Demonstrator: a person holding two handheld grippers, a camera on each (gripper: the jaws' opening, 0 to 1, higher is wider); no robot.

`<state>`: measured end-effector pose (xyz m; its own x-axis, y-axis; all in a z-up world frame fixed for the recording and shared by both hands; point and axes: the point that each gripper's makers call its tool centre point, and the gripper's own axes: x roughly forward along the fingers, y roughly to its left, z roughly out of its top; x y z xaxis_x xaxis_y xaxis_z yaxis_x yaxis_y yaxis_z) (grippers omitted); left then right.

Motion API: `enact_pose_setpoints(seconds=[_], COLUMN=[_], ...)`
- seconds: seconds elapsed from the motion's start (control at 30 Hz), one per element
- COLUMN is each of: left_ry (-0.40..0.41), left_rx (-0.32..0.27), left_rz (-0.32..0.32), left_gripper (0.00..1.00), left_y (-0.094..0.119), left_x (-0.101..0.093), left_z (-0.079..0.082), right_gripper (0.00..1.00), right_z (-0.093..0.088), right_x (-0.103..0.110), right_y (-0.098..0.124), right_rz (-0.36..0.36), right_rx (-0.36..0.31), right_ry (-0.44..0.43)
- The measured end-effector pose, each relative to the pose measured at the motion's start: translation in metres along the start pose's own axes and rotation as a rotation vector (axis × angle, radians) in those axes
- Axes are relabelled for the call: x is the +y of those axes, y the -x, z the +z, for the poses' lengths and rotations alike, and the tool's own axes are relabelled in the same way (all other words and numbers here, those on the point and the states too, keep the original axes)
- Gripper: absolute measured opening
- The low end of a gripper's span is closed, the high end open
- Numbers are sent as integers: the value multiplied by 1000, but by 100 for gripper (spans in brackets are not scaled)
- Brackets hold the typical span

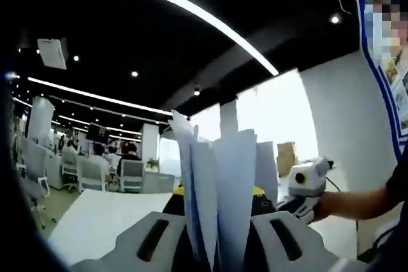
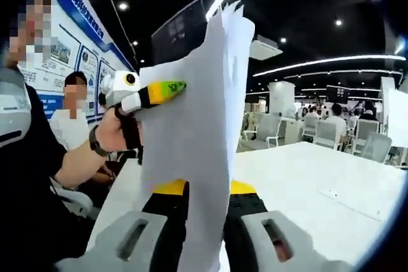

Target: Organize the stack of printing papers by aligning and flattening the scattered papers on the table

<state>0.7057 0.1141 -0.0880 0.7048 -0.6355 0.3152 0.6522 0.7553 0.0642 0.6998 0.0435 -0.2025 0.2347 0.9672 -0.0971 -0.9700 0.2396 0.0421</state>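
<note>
While the open office stretches away under its long ceiling light strips [image 1: 191,11], the white table [image 1: 108,221] takes up the low ground of both views, running off toward two o'clock in the right gripper view, where a loose sheet [image 2: 357,199] lies flat on it at about four o'clock. Behind it, desks and office chairs [image 1: 131,175] fill the far room with seated people, and a blue-bordered poster board [image 2: 80,49] lines the wall at ten o'clock in the right gripper view.

The stack of printing papers [image 1: 217,189] is held up off the table, standing on edge (the sheets fan apart at their upper ends, their top edges uneven). In the left gripper view it rises from six o'clock up toward the centre; in the right gripper view it climbs from six o'clock to nearly twelve.

The left gripper [image 1: 217,237] has its two grey jaws closed in on the lower edge of the stack, sheets pinched between them. The right gripper [image 2: 203,237] clamps the stack likewise, its jaws pressed to either side of the paper.

In the right gripper view the left gripper comes in at nine o'clock, its yellow-green tip against the paper, carried by a person's hand [image 2: 111,133] with a dark wristband. In the left gripper view the right gripper appears at four o'clock, just beside the stack.
</note>
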Motion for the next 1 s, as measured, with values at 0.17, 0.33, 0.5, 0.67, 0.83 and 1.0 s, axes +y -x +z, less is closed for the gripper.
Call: enact_pose_setpoints(seconds=[0.17,0.33,0.5,0.67,0.83,1.0], left_ry=[55,44,26,18,8,-7], left_rx=[40,33,53,94,81,72], left_rz=[-37,-49,-67,-124,-195,-203], left_gripper=[23,24,27,27,16,7], left_y=[-2,2,11,25,25,15], left_x=[-9,-12,-17,-26,-36,-35], left_z=[-12,-3,-8,-24,-29,-25], right_gripper=[19,23,21,16,0,0], right_z=[-36,-13,23,19,17,20], right_x=[0,2,6,12,11,6], right_y=[-8,-2,20,34,36,32], right_rz=[28,20,52,77,79,47], right_rx=[131,64,-28,19,22,6], right_ry=[-6,55,25,96,93,65])
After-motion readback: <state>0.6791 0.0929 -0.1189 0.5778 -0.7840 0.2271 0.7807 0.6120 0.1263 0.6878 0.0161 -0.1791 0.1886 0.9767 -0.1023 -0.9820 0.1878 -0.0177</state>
